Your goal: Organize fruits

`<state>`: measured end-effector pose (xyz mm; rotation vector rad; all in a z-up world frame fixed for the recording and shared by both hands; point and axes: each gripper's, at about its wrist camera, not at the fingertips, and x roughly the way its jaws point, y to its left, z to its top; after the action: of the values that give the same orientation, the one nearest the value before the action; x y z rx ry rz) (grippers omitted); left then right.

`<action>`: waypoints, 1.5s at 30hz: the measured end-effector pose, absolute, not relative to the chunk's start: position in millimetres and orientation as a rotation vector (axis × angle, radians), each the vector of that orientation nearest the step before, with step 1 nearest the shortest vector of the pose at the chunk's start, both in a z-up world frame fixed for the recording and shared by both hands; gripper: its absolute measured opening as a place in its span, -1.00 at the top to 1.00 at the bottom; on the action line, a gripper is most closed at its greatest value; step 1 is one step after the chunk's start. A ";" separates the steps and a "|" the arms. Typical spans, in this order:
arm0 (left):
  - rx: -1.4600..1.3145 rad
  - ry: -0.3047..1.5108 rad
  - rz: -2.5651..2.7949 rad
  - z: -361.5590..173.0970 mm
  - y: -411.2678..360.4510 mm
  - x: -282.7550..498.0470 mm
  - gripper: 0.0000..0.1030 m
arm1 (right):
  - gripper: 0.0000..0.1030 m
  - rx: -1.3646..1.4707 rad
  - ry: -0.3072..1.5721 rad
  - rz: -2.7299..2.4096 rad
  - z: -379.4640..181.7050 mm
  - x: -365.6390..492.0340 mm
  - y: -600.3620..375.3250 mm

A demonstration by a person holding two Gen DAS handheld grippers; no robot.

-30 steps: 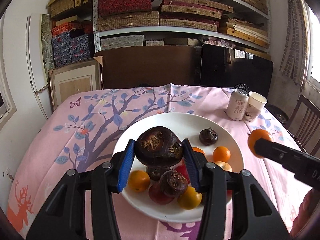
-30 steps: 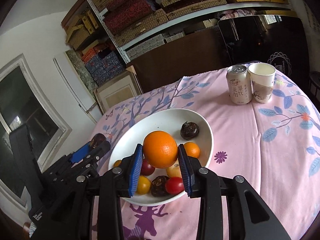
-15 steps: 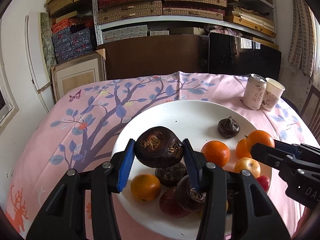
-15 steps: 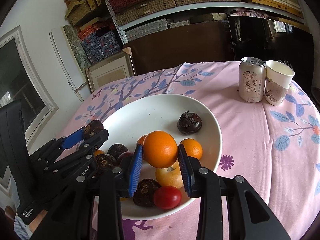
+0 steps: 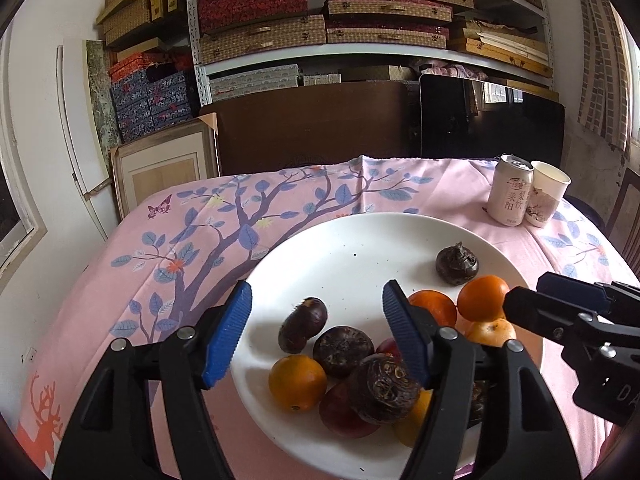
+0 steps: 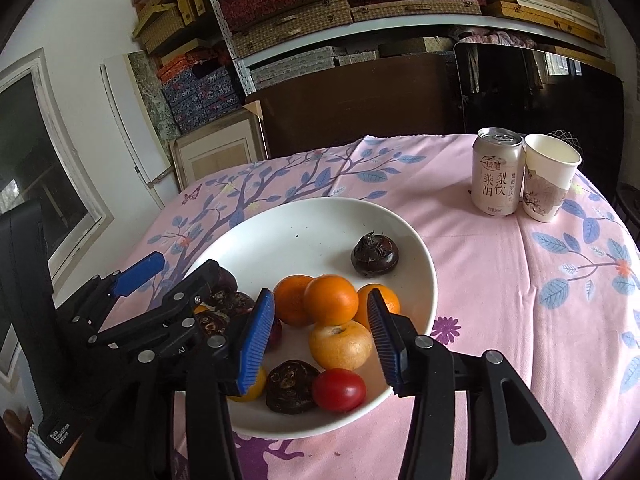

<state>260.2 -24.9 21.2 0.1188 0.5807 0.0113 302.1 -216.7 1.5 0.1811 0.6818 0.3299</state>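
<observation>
A white plate (image 5: 340, 256) (image 6: 304, 224) on the pink tablecloth holds several oranges, dark water chestnuts and red tomatoes. My left gripper (image 5: 316, 336) is open and empty over the plate's near side, above a dark chestnut (image 5: 302, 324) that lies on the plate. My right gripper (image 6: 320, 338) is open and empty; an orange (image 6: 330, 300) rests on the fruit pile between its blue pads. The right gripper also shows at the right of the left wrist view (image 5: 560, 312). One chestnut (image 6: 375, 254) lies alone at the plate's far side.
A drink can (image 6: 497, 172) and a paper cup (image 6: 548, 178) stand at the table's far right. Shelves of boxes, a brown board and a dark screen stand behind the table. A framed picture (image 5: 160, 168) leans at the back left.
Both grippers have opened. The left let go of the dark chestnut and the right let go of the orange; both fruits now lie on the plate.
</observation>
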 end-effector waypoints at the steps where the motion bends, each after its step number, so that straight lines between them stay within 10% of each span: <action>1: 0.121 0.576 0.011 22.4 -25.6 258.9 -0.33 | 0.05 0.181 0.677 0.331 3.2 300.7 -216.6; 45: 0.136 0.654 -0.019 -9.4 -1.5 110.7 -0.84 | -0.28 -0.025 0.840 0.556 -57.4 126.9 -196.4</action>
<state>110.7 -1.5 -9.4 0.1356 0.6540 -0.0194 126.9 -196.4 -57.4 -0.0254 0.8405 0.5558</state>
